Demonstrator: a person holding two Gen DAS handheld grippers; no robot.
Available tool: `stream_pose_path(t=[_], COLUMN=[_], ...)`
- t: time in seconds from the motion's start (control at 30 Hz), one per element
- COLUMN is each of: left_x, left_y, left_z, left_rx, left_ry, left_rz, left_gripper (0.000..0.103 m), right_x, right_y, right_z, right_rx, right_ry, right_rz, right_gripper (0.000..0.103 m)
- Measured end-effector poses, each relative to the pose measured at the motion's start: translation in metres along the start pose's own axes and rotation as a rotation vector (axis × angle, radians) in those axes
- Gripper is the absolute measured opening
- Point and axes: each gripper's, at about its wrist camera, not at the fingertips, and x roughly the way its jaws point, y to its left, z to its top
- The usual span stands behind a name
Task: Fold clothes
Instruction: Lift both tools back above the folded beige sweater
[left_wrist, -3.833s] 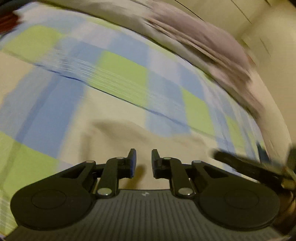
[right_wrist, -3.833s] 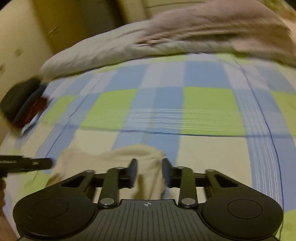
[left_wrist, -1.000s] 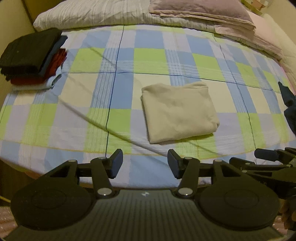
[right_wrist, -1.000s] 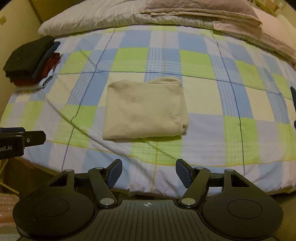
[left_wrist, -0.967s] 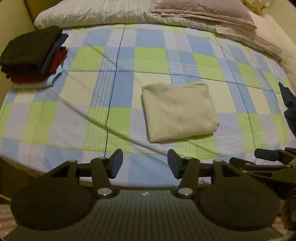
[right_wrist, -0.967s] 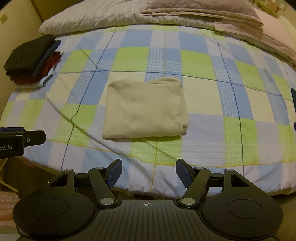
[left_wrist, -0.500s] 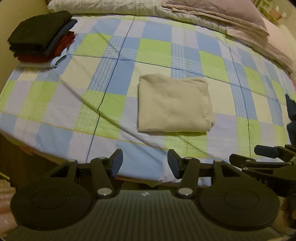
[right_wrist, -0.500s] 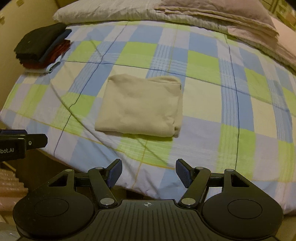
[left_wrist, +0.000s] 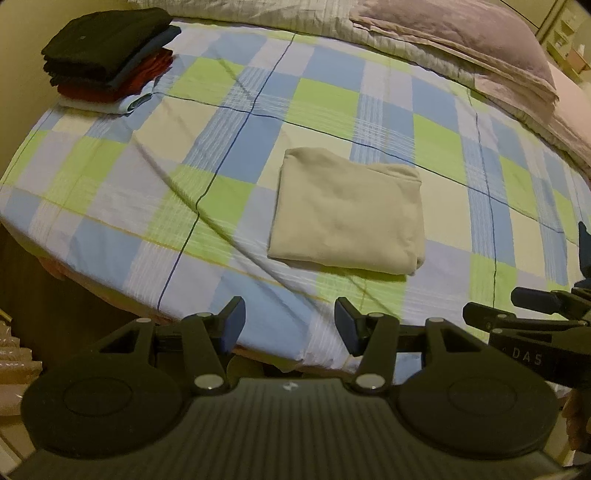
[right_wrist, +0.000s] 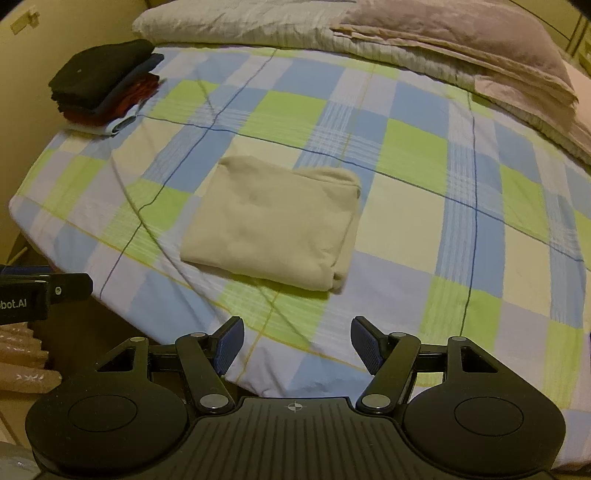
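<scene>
A beige garment (left_wrist: 347, 214) (right_wrist: 273, 229) lies folded into a flat rectangle in the middle of the checked bed sheet (left_wrist: 229, 155) (right_wrist: 424, 229). My left gripper (left_wrist: 290, 325) hangs open over the bed's near edge, well short of the garment, with nothing between its fingers. My right gripper (right_wrist: 297, 343) is open too, held back from the garment above the near edge. The right gripper's body (left_wrist: 532, 321) shows at the right of the left wrist view, and the left gripper's body (right_wrist: 37, 291) shows at the left of the right wrist view.
A stack of folded dark, blue, red and white clothes (left_wrist: 107, 55) (right_wrist: 103, 81) sits at the bed's far left corner. A grey-purple quilt and pillows (left_wrist: 461, 33) (right_wrist: 443, 37) run along the far side. A dark garment (left_wrist: 583, 251) shows at the right edge.
Both grippers have let go of the beige garment, opened wide and drawn back and to the left from it. The garment now lies folded and still.
</scene>
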Motion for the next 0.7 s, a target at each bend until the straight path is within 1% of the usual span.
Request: stream_pose_path(t=[0.2, 0.4, 0.5, 0.57, 0.7], left_x=[0.01, 0.027, 0.035, 0.042, 0.063], left_y=[0.009, 0.025, 0.037, 0.049, 0.073], left_z=[0.01, 0.033, 0.047, 0.056, 0.068], left_rx=[-0.002, 0.028, 0.053, 0.059, 0.053], left_ry=[0.023, 0.051, 0.066, 0.071, 0.089], left_rz=[0.004, -0.011, -0.028, -0.052, -0.087], left_gripper=[0.049, 0.049, 0.049, 0.049, 0.051], right_x=[0.01, 0.021, 0.03, 0.037, 0.048], right_y=[0.006, 0.014, 0.021, 0.027, 0.024], right_z=[0.011, 0.024, 0.033, 0.037, 0.037], right_rx=[0.011, 0.033, 0.072, 0.102, 0.232], right_ry=[0.016, 0.033, 0.047, 0.058, 0.022], right_rz=[-0.002, -0.007, -0.014, -0.013, 0.023], right_gripper=[0.068, 0.068, 0.068, 0.068, 0.068])
